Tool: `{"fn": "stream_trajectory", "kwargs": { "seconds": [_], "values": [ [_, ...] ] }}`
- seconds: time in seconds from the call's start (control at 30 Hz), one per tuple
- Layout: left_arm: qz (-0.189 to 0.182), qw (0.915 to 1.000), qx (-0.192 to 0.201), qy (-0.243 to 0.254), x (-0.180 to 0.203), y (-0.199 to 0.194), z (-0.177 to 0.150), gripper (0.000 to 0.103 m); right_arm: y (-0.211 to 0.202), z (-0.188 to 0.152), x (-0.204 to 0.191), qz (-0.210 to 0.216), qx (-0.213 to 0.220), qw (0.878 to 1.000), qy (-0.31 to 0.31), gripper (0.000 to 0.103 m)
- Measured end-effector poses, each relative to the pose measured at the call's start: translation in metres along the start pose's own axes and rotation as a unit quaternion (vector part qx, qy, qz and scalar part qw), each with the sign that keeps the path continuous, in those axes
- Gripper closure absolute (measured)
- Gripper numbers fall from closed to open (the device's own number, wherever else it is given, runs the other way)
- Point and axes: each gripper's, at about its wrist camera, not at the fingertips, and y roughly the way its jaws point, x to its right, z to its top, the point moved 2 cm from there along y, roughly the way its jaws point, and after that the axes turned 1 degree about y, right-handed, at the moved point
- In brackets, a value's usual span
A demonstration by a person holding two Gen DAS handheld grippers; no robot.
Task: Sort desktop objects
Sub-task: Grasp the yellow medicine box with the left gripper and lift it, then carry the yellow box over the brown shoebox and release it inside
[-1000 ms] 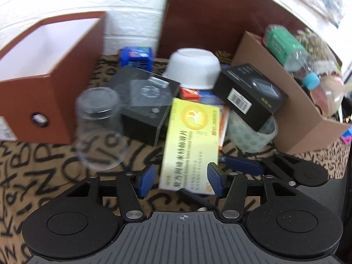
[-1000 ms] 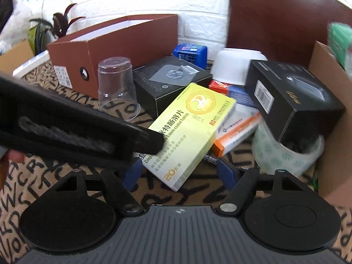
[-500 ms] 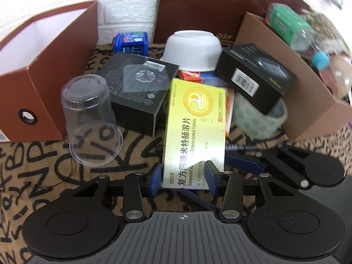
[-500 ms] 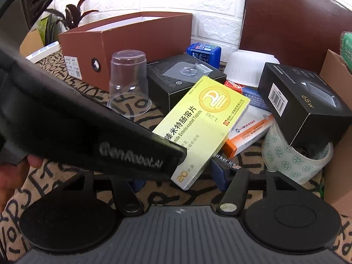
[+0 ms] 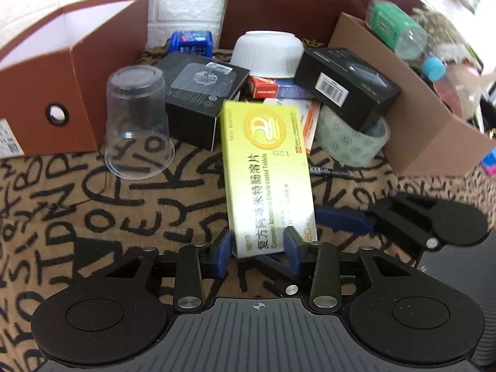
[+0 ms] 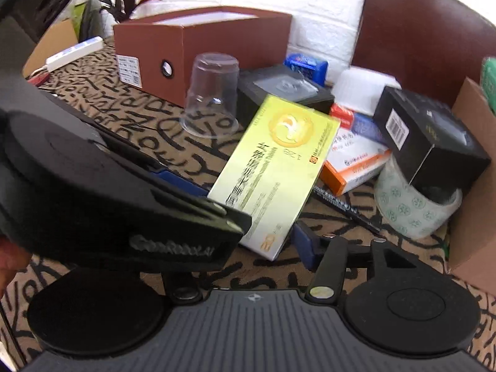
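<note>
Between the blue fingers of my left gripper [image 5: 258, 246] sits the near end of the yellow medicine box [image 5: 268, 173], and the fingers are closed on it. Compared with half a second ago, the box has come away from the pile: its far end was resting on the orange box [image 6: 353, 167], and now it looks lifted and tilted, free of the other things. One second ago my fingers were wide around it, so the grip is new. My right gripper [image 6: 303, 245] waits just beside the box; I see only one blue finger of it, so I cannot tell whether it is open. I judge that the pick is done and the next move is to carry the box to a container, maybe the brown box [image 5: 77, 93] on the left. The clear cup [image 5: 136, 124] stands close to that path.
</note>
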Motion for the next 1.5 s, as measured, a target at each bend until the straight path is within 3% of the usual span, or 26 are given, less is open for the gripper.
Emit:
{"fn": "stream_trajectory", "kwargs": {
  "seconds": [0.1, 0.2, 0.27, 0.4, 0.67, 1.03, 1.27, 1.5],
  "values": [
    [0.0, 1.0, 0.001, -0.004, 0.0, 0.002, 0.0, 0.039, 0.003, -0.003, 0.006, 0.012, -0.002, 1.0, 0.011, 0.041],
    [-0.014, 0.9998, -0.002, -0.012, 0.0, 0.006, 0.001, 0.039, 0.007, -0.003, 0.011, 0.018, 0.002, 1.0, 0.025, 0.039],
    [-0.025, 0.9993, -0.003, -0.026, -0.002, 0.009, 0.0, 0.047, 0.01, -0.003, 0.011, 0.019, 0.004, 1.0, 0.021, 0.037],
    [-0.004, 1.0, 0.003, -0.007, 0.007, 0.002, 0.0, 0.059, 0.006, -0.002, 0.008, 0.008, 0.003, 1.0, 0.015, 0.041],
    [0.006, 0.9983, 0.057, 0.007, 0.022, -0.048, -0.002, 0.061, -0.036, 0.008, -0.004, -0.008, 0.042, 0.999, -0.025, 0.042],
    [0.041, 0.9861, 0.161, -0.009, -0.024, -0.124, 0.065, 0.061, -0.059, 0.11, -0.03, 0.008, 0.136, 0.989, -0.064, 0.042],
    [0.056, 0.983, 0.168, -0.046, -0.078, -0.122, 0.112, 0.06, -0.019, 0.169, -0.054, 0.016, 0.149, 0.985, -0.089, 0.042],
    [0.074, 0.9823, 0.152, -0.08, -0.124, -0.084, 0.136, 0.059, 0.043, 0.193, -0.074, 0.002, 0.144, 0.981, -0.132, 0.041]
  ]
}}
